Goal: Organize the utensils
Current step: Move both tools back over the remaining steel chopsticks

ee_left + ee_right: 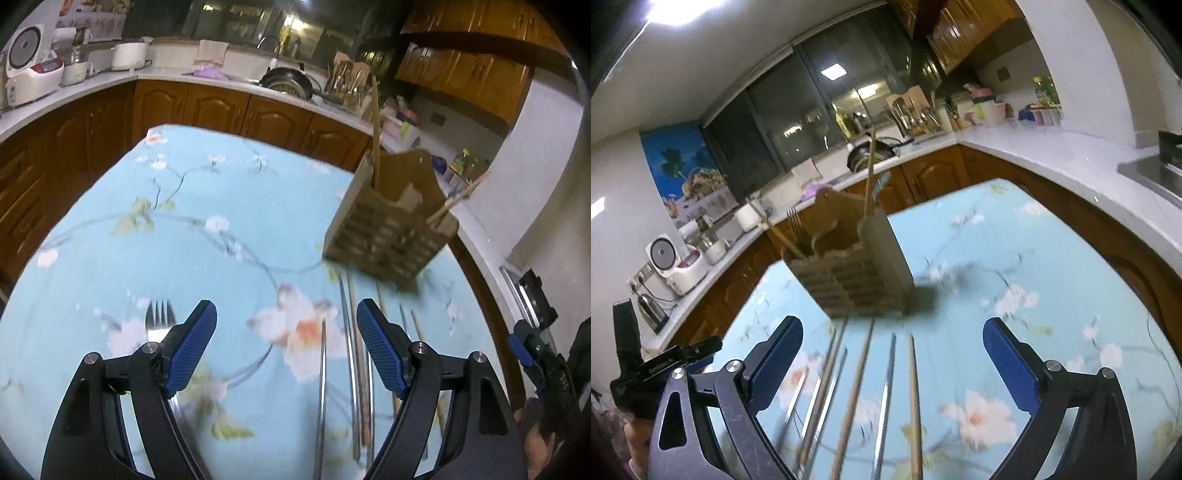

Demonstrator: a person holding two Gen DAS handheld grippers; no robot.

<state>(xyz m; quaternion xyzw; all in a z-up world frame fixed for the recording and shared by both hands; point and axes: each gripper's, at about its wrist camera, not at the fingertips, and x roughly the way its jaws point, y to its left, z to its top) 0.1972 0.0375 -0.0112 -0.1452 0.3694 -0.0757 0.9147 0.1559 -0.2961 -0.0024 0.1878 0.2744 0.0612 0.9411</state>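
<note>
Blue floral cloth (207,206) covers the kitchen table where the sorting of utensils is under way. A slatted wooden holder (388,236) stands toward the far right of the table in the left wrist view and already has 2 wooden sticks leaning out of it; the right wrist view also shows fork tines (793,221) rising from its left compartment. The holder is blurred in both views, so its slats read only as rough horizontal bars.

Loose chopsticks (857,391), some pale wood and some shiny metal, lie in a rough row on the cloth just in front of the holder, long, thin and smooth. A steel fork (159,317) lies apart from them, its tines showing beside the left gripper's left finger.

The left gripper (286,350) hangs over the table with its jaws wide apart and nothing between the ribbed blue pads (192,350). The right gripper (892,365) is likewise spread wide and empty above the row of chopsticks.

By the look of it, both hands are between placements and about to pick again. The next move calls for lowering onto 1 slim stick, pinching it off the flat cloth without dragging its neighbours, then tipping it upright into a compartment.
</note>
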